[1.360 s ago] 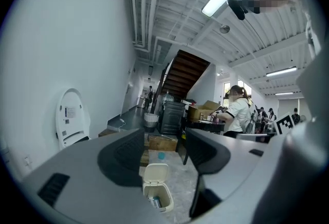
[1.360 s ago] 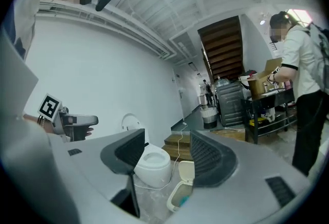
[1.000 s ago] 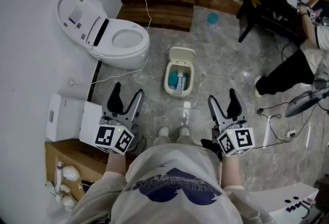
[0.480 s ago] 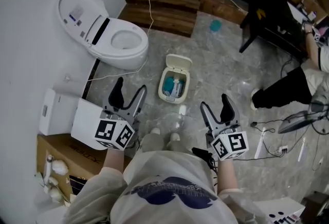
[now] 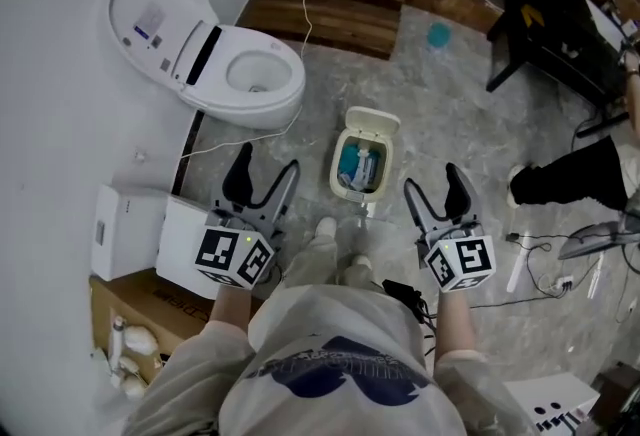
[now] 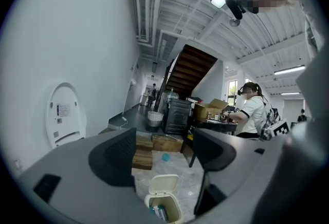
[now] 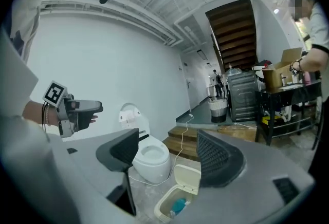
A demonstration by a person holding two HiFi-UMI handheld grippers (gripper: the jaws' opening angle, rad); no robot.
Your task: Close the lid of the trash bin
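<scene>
One trash bin (image 5: pixel 347 182), cream-coloured, small and roughly rectangular with rounded corners. It stands on the grey marbled floor (image 5: pixel 450 104), near the middle of the visible floor and just ahead of the person's two shoes (image 5: pixel 325 230). Its one lid (image 5: pixel 372 122) is up, hinged at the far edge and tilted back away from the person, pale underside showing. The bin's mouth is fully exposed; blue and teal items lie inside, too small to identify.

Two grippers, both held above the floor, apart from the bin.
- Left gripper (image 5: pixel 266 162): jaws spread wide, nothing between them. In its own view the bin shows low down in the gap, untouched.
- Right gripper (image 5: pixel 433 180): jaws likewise wide apart and holding nothing, the bin and lid low in its view.

The bin sits between the two grippers, slightly farther out.

One toilet (image 5: pixel 250 74), white, seat cover raised, toward the floor's far left by the wall. One small teal object (image 5: pixel 438 34) lies on the floor's far side. Low wooden steps (image 5: pixel 330 9) line the far edge.
</scene>
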